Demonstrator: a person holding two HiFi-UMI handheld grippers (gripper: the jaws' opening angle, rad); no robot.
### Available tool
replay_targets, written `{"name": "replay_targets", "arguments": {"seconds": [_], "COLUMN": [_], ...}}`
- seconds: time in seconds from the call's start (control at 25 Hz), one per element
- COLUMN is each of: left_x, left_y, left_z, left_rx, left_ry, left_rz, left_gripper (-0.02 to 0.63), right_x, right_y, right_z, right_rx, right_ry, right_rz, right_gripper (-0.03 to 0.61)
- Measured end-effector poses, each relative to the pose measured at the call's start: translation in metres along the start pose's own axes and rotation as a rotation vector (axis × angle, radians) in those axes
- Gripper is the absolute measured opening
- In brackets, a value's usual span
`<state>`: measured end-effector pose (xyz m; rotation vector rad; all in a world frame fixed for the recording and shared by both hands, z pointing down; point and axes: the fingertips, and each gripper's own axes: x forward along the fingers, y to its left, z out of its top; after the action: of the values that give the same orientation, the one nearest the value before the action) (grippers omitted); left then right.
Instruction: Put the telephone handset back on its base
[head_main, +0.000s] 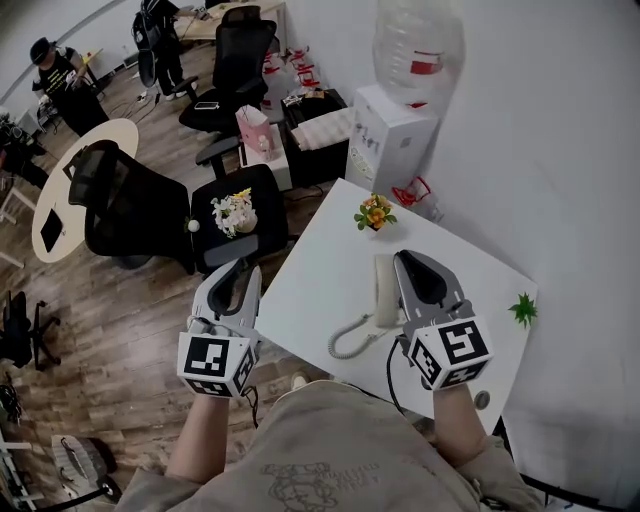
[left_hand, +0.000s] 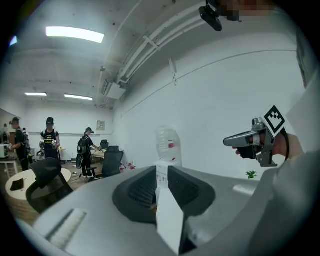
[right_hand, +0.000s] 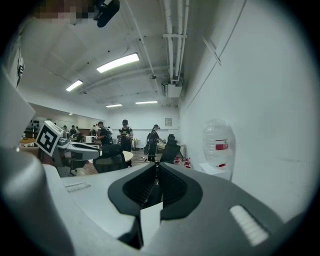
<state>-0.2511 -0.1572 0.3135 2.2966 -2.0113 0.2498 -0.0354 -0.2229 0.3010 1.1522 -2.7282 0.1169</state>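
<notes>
Neither tong carries anything. The right gripper (head_main: 408, 259) has its jaws pressed together, and the left gripper (head_main: 243, 269) shows a narrow slit with only air in it. Both look parked clear of the work. The telephone handset (head_main: 385, 290) lies on the white table (head_main: 320, 265), its coiled cord (head_main: 345, 340) trailing toward 7 o'clock. The right gripper, at the handset's 3 o'clock, covers whatever lies there, so I can't spot the base. A potted flower (head_main: 375, 212) stands at 12 o'clock, not in the way.
</notes>
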Motion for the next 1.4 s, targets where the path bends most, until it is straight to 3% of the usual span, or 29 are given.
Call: {"name": "replay_targets", "arguments": {"seconds": [0.2, 0.36, 0.6, 1.12, 1.4], "left_x": [-0.011, -0.017, -0.018, -0.018, -0.016], "left_y": [0.012, 0.019, 0.019, 0.016, 0.01], "left_z": [-0.007, -0.01, -0.007, -0.001, 0.003], "left_rx": [-0.008, 0.004, -0.004, -0.013, 0.028], "left_ry": [0.008, 0.011, -0.007, -0.02, -0.017], "left_rz": [0.027, 0.041, 0.04, 0.012, -0.001], "left_gripper": [0.002, 0.002, 0.002, 0.002, 0.002], "right_x": [0.001, 0.0, -0.004, -0.007, -0.01], "right_y": [0.012, 0.015, 0.012, 0.015, 0.014], "right_z": [-0.001, -0.005, 0.008, 0.003, 0.002], "right_rx": [-0.001, 0.008, 0.033, 0.029, 0.0], "right_ry": [0.007, 0.013, -0.059, -0.04, -0.036], "right_rz": [0.018, 0.022, 0.022, 0.034, 0.028], "right_gripper": [0.043, 0.035, 0.026, 0.026, 0.026]}}
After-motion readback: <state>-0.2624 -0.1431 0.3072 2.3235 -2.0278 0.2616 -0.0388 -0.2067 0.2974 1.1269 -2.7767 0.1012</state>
